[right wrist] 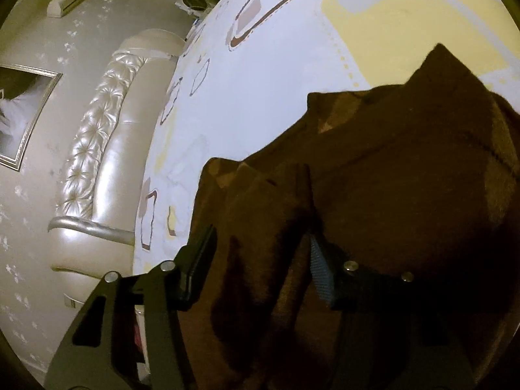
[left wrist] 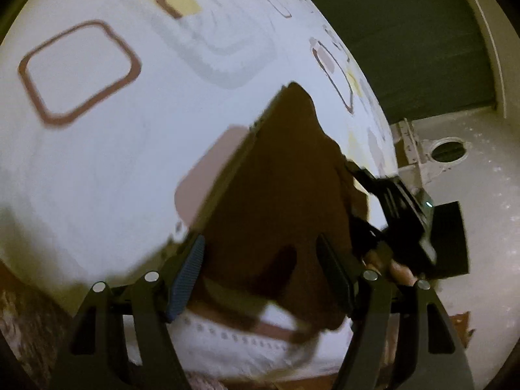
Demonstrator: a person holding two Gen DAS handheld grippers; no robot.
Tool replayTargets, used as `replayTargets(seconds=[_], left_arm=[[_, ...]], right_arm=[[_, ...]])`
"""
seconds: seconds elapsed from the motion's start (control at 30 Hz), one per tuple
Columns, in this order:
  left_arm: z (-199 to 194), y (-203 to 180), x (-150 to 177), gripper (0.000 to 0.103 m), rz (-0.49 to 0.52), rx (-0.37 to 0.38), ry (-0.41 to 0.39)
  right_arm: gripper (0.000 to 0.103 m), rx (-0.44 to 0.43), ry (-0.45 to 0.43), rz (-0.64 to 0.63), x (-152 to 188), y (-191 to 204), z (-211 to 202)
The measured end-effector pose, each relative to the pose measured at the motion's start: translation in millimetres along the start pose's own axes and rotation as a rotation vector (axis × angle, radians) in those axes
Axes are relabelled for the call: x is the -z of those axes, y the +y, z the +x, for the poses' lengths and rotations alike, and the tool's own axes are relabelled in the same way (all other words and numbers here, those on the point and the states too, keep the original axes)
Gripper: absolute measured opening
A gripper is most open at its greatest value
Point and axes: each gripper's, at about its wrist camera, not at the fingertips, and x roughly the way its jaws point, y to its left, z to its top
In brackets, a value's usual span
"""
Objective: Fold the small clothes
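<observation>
**Brown garment between both grippers on the bed**

Here the brown garment (left wrist: 279,201) lay on the patterned bedsheet (left wrist: 97,169), reaching between the fingers of both grippers. The left gripper (left wrist: 260,276) stood wide, its pads clear of the cloth passing between them. The right gripper (right wrist: 260,260) stood about half open over bunched folds; whether its pads pressed the cloth I could not tell. Left of it rose a tufted headboard (right wrist: 97,149).

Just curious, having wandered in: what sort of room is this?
Most likely a bedroom: a patterned bedsheet covers a bed with a tufted headboard, and a framed picture hangs on the wall.
</observation>
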Motion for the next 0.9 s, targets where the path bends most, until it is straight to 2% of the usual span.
replayTargets(seconds=[0.07,0.13,0.2,0.33,0.5,0.53,0.6,0.7,0.77,0.83,0.9], left_arm=[[-3,1,8,0.07,-0.009,0.029,0.026],[5,-1,16,0.07,-0.04,0.079,0.094],[15,-6,24,0.07,-0.048,0.088,0.135],[31,-16,28,0.07,-0.038,0.083,0.153],[37,-20,20,0.068,-0.059,0.074,0.123],[37,-20,18,0.064,-0.057,0.066,0.118],[41,-19,19,0.044,-0.06,0.07,0.14],[48,-20,24,0.02,-0.054,0.066,0.162],[51,-24,27,0.012,-0.021,0.052,0.163],[49,-27,29,0.01,0.007,0.04,0.156],[46,-30,28,0.009,0.017,0.043,0.15]], right_arm=[[0.055,-0.001,0.0,0.0,0,-1,0],[0.055,0.002,-0.001,-0.004,0,-2,-1],[0.055,0.005,-0.005,-0.004,0,-2,-1],[0.055,0.0,-0.003,0.0,0,-2,-1],[0.055,-0.007,0.003,-0.006,-1,-2,2],[0.055,-0.008,0.003,-0.006,-1,-2,2],[0.055,-0.012,0.001,-0.004,-1,-2,2],[0.052,-0.006,0.003,-0.02,0,-1,2],[0.035,0.003,0.009,-0.023,-1,-1,3],[0.02,-0.011,0.026,-0.01,-2,-4,5],[0.015,-0.022,0.023,-0.014,-3,-4,2]])
